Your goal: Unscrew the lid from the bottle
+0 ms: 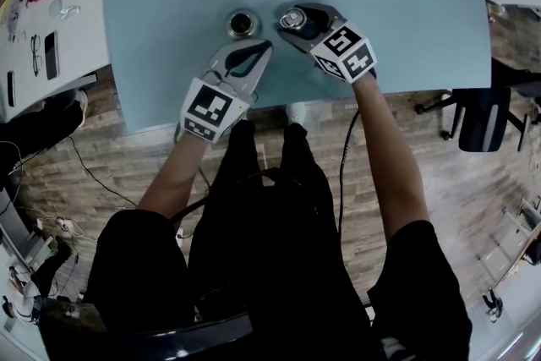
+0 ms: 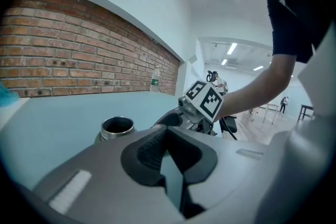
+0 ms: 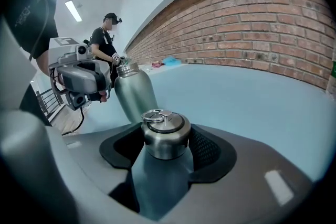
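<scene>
The steel bottle (image 1: 243, 23) stands upright on the pale blue table (image 1: 169, 4), its mouth uncovered. In the left gripper view its rim (image 2: 116, 126) shows just past the jaws, to the left. My left gripper (image 1: 260, 48) is shut with nothing in it, its tips close to the bottle's near right side. My right gripper (image 1: 292, 19) is shut on the steel lid (image 1: 292, 16), to the right of the bottle. In the right gripper view the lid (image 3: 165, 131), with a ring on top, sits between the pads (image 3: 206, 148), and the bottle (image 3: 135, 96) stands behind it.
The table's front edge (image 1: 279, 101) runs just below both grippers. A white table (image 1: 59, 30) at the left carries glasses, a phone and small items. An office chair (image 1: 478, 114) stands at the right. A person (image 3: 107, 39) stands far off in the right gripper view.
</scene>
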The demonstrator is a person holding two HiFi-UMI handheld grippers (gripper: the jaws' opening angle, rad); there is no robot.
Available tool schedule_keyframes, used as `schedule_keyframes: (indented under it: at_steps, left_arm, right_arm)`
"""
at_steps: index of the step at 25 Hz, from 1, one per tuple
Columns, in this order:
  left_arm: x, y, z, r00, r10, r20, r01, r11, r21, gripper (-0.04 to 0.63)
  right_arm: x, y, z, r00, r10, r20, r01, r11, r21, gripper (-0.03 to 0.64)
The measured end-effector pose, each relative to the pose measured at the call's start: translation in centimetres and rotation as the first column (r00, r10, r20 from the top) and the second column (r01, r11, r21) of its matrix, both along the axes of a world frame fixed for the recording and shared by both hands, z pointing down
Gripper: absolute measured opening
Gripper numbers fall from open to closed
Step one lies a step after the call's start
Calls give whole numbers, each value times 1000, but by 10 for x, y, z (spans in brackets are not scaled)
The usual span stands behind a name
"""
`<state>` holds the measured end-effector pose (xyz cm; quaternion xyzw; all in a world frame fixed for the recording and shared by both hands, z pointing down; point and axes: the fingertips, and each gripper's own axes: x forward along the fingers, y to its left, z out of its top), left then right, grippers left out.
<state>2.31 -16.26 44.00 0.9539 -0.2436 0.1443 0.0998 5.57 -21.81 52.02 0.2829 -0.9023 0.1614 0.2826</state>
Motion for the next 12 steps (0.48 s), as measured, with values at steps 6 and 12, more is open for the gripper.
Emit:
schedule_keyframes:
  at_steps: [6, 12]
  left_arm:
    - [-1, 1, 1, 1000, -4, 7, 4, 1000, 1, -2]
    - [-2, 2, 0, 1000, -13, 8, 13, 1000, -4, -2]
  right_arm:
    - [0, 0, 7, 999, -13, -52, 13, 1000, -14, 268]
    - [-2, 3, 15, 994, -39, -107, 36, 999, -34, 268]
